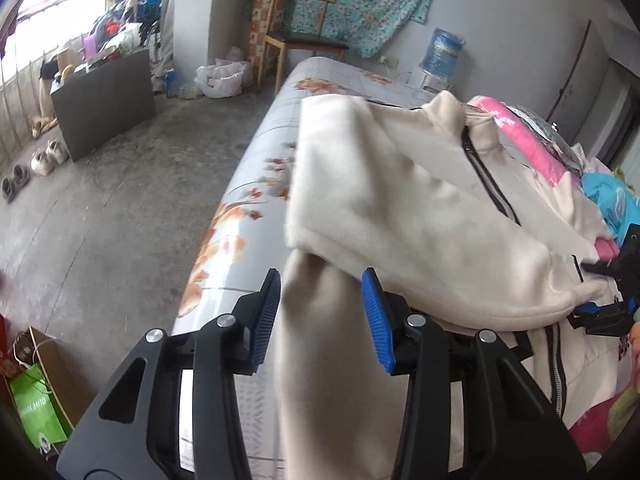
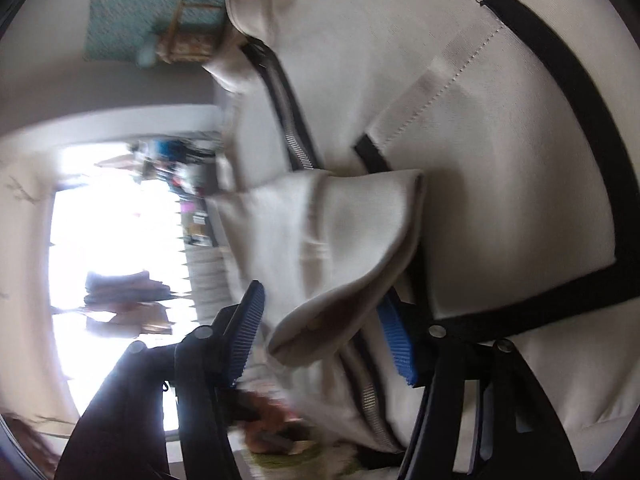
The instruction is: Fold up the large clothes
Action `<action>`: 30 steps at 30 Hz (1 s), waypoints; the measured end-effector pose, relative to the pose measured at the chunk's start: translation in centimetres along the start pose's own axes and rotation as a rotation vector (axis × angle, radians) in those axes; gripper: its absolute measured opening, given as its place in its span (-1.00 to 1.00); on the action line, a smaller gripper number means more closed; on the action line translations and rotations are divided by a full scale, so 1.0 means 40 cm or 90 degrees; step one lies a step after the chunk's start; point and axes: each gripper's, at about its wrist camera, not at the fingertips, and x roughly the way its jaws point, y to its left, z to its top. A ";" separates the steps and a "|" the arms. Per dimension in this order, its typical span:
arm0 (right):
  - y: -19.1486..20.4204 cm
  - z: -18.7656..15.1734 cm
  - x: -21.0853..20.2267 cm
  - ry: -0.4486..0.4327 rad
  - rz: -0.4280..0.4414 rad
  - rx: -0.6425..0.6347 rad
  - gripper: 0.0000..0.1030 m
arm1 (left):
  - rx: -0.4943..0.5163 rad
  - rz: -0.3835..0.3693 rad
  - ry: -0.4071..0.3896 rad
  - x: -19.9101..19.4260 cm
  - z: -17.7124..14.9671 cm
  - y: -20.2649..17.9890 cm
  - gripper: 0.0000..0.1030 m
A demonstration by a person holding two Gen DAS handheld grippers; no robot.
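The jacket (image 1: 420, 208) lies loose between the wide-open left gripper (image 1: 320, 316) and right gripper (image 2: 320, 340), so it may slip off the bed (image 1: 240, 216).

Home bedroom: bed (image 1: 256, 152), chair (image 1: 296, 40), shoes (image 1: 44, 158).

Bare grey floral bed sheet (image 1: 280, 128) lies open left of and beyond the cream zip-up jacket (image 1: 420, 208). On the right, piled pink and blue bedding (image 1: 560, 168) crowds the jacket. Cream fabric fills the gap between the left claw (image 1: 320, 312) pads.
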 end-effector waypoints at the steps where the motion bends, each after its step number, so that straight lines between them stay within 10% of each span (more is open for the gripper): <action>1: 0.021 -0.001 0.005 -0.002 -0.020 -0.023 -0.50 | -0.006 0.002 0.004 0.002 0.000 0.010 -0.22; 3: 0.070 0.004 0.002 -0.015 -0.039 -0.070 -0.87 | -0.017 0.004 0.012 0.007 0.001 0.029 -0.22; 17: 0.866 0.049 -0.101 -0.149 0.135 -0.562 -0.89 | 0.029 0.020 0.051 0.074 0.057 -0.005 -0.23; 25: 0.978 0.177 -0.091 -0.128 0.112 -0.577 -0.89 | 0.053 0.123 0.051 0.124 0.091 -0.055 -0.44; 30: 0.848 0.189 -0.197 -0.157 0.115 -0.622 -0.89 | -0.013 0.135 0.046 0.118 0.098 -0.029 -0.66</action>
